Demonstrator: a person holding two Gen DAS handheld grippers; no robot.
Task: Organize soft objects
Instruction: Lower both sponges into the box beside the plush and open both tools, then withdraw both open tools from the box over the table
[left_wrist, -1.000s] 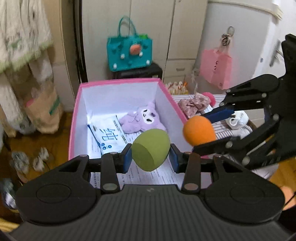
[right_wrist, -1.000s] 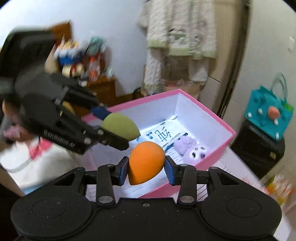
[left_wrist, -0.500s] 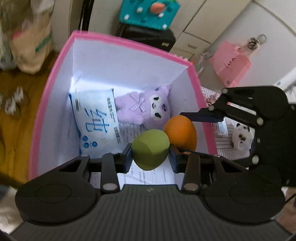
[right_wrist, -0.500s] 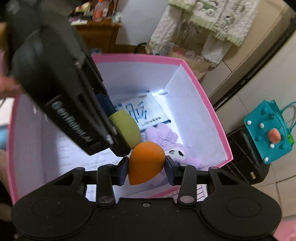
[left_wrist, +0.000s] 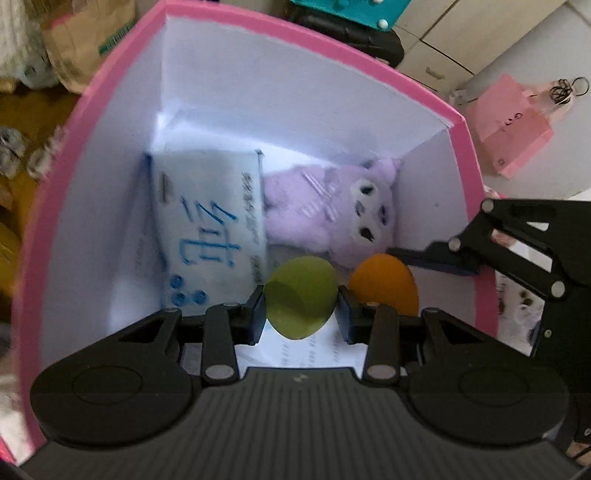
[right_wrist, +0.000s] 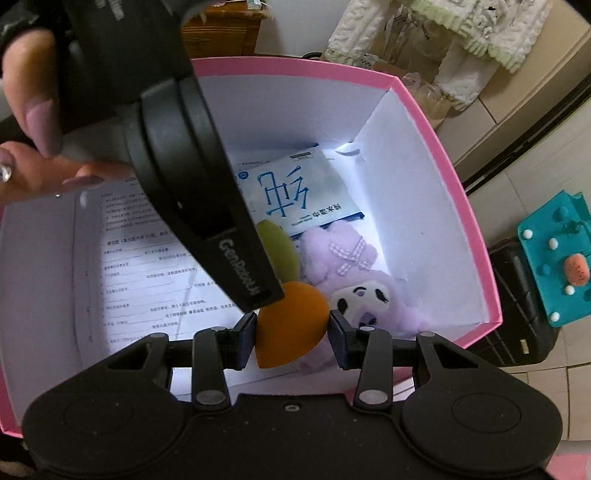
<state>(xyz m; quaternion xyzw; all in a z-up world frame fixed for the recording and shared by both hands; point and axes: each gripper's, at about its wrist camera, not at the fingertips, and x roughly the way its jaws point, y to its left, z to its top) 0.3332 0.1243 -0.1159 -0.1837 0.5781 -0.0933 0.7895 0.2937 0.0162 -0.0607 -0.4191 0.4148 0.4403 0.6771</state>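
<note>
- Change: a second ago both grippers hung above the rim of the pink box (left_wrist: 458, 122); now both reach down inside it, tilted steeply toward its floor. The left gripper (left_wrist: 301, 308) and the right gripper (right_wrist: 291, 334) have come close together, side by side.
- Jaws: the left jaws pinch the green sponge (left_wrist: 301, 295); the right jaws pinch the orange sponge (right_wrist: 288, 325). The left jaws have narrowed slightly on their sponge; the right are unchanged.
- Position: both sponges hang low over the printed paper (right_wrist: 147, 266) that lines the box floor, just beside the purple plush toy (left_wrist: 332, 210) and near the blue-and-white packet (left_wrist: 207, 229). Whether either sponge touches the floor cannot be told.
- Meaning for the task: judged from the pictures, the carry is done and the release into the box is the step at hand.
- Orientation: each sponge is egg-shaped. In each wrist view the held sponge's long axis runs roughly crosswise to the line between the pads, its pointed end lower in the picture toward the camera and its rounded end toward the box interior.
</note>
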